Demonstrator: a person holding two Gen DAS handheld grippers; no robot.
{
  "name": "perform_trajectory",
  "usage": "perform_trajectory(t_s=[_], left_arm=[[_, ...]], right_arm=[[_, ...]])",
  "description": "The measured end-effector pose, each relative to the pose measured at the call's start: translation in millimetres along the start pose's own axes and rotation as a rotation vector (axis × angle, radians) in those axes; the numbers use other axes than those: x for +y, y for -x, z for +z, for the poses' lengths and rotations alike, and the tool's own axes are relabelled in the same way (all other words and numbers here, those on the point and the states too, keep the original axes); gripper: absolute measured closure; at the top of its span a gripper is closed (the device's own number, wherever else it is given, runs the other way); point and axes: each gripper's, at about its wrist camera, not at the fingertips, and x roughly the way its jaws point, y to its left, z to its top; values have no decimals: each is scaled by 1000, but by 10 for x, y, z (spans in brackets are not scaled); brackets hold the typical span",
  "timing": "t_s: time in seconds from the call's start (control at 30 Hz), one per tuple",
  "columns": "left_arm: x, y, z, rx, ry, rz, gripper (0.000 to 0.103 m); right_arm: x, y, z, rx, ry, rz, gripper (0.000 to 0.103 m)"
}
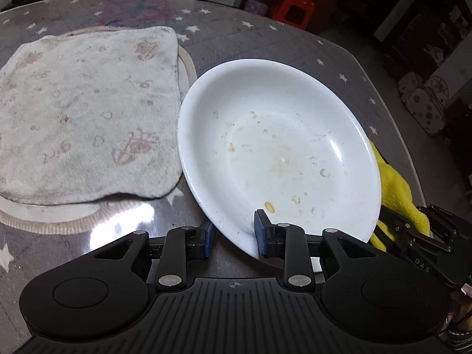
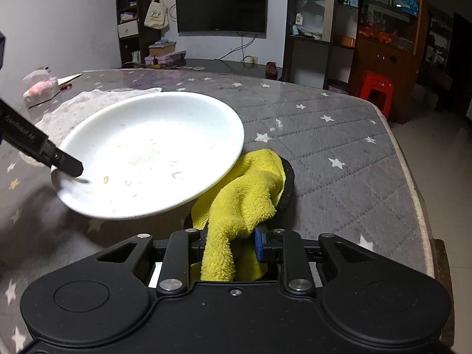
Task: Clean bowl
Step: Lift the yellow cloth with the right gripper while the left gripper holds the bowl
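The left gripper (image 1: pixel 236 231) has its two blue pads nipped onto the near rim of the one white bowl (image 1: pixel 280 153), one pad inside and one beneath, tipping it up off the table (image 1: pixel 265 38). The right gripper (image 2: pixel 233 243) is clamped tight on one yellow cloth (image 2: pixel 244 200), which trails under the bowl's far edge. Yellowish smears and crumbs dot the bowl's inside. Only the left view shows the whole pale printed towel (image 1: pixel 88 112) lying on a rope-edged mat (image 1: pixel 59 224) beside the bowl. Only the right view shows one wall television (image 2: pixel 221 6), a hanging tote bag (image 2: pixel 156 14), shelves and a pink-and-white packet (image 2: pixel 41 88). Both views show one red stool (image 2: pixel 374 88) past the grey, star-printed, glossy tabletop.
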Motion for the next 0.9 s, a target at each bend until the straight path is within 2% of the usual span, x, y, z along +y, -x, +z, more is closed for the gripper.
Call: perform_trajectory(t_s=[0.47,0.67,0.9], left_arm=[[-138,-110,8,-10,-22,84,68],[-209,-125,-10,-25,-70,121,67],[-211,-159,27,-17,-104,126,66]], right_arm=[[20,31,-110,-14,-15,-4,77],[51,6,-108,-24,1,-12,77],[53,-55,-81,-40,8,-8,77]])
